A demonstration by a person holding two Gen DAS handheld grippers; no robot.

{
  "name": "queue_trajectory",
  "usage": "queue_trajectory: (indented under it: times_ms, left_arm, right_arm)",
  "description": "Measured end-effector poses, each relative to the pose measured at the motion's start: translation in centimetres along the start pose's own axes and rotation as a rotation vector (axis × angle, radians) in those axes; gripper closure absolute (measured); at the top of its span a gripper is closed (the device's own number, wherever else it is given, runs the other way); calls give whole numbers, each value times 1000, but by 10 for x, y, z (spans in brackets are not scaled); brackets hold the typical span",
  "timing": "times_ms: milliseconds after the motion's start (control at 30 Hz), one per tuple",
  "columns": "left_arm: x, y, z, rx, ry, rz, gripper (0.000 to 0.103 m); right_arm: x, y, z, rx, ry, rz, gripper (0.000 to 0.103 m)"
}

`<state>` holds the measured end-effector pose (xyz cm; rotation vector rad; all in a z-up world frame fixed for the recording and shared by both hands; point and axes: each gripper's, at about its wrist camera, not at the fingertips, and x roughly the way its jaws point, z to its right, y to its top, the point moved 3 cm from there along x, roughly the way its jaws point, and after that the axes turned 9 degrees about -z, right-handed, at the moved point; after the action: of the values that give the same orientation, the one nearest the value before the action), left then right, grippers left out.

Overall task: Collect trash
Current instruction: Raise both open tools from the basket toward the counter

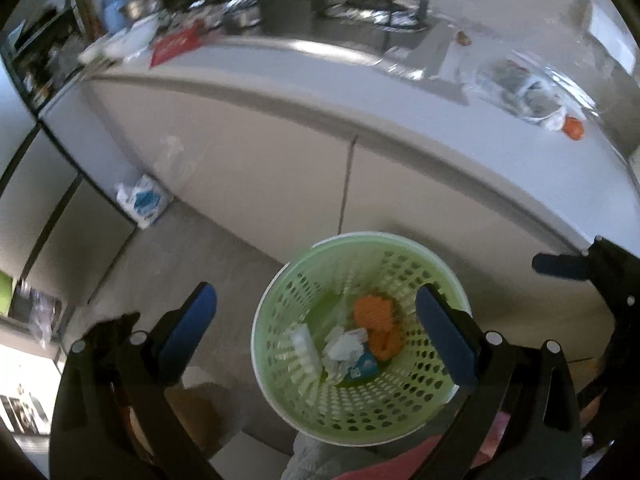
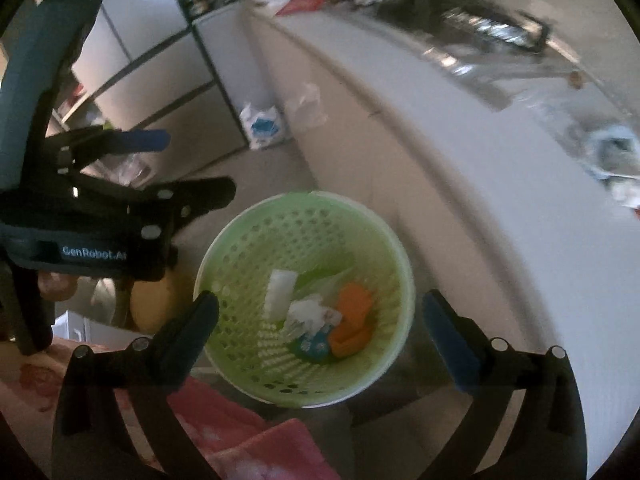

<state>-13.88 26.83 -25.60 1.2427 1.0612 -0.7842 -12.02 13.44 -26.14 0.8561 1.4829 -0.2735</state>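
The left gripper [image 1: 316,320] is released, its blue-padded fingers spread wide and holding nothing, above the green perforated basket [image 1: 280,312] on the floor. The right gripper [image 2: 320,320] is likewise released and empty over the same basket [image 2: 240,240], with the left gripper [image 2: 156,140] seen at its left. Inside the basket lie an orange piece [image 2: 352,316], crumpled white paper [image 2: 310,312], a white strip [image 2: 280,288] and a blue wrapper [image 2: 314,346]. Beyond it, on the far right of the table [image 1: 280,64], rests a clear plastic bag [image 1: 520,92] with an orange scrap [image 1: 573,128] beside it.
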Motion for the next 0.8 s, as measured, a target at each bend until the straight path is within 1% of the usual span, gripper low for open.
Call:
queue_trajectory:
  times_ms: [167, 400, 567, 667, 800]
  left_arm:
    - [-15, 26, 30, 94, -19, 40, 8]
    - [-20, 73, 91, 219, -81, 70, 8]
    - [-11, 119, 147, 312, -119, 90, 8]
    - [-1, 146, 177, 345, -142, 100, 8]
    - [15, 181, 208, 361, -173, 95, 8]
  right_arm:
    - [-33, 0, 39, 89, -41, 72, 2]
    - [-63, -15, 112, 210, -125, 130, 3]
    - [-82, -19, 159, 275, -177, 165, 2]
    - [-91, -19, 188, 302, -215, 181, 2]
    - [-100, -15, 226, 338, -259, 207, 2]
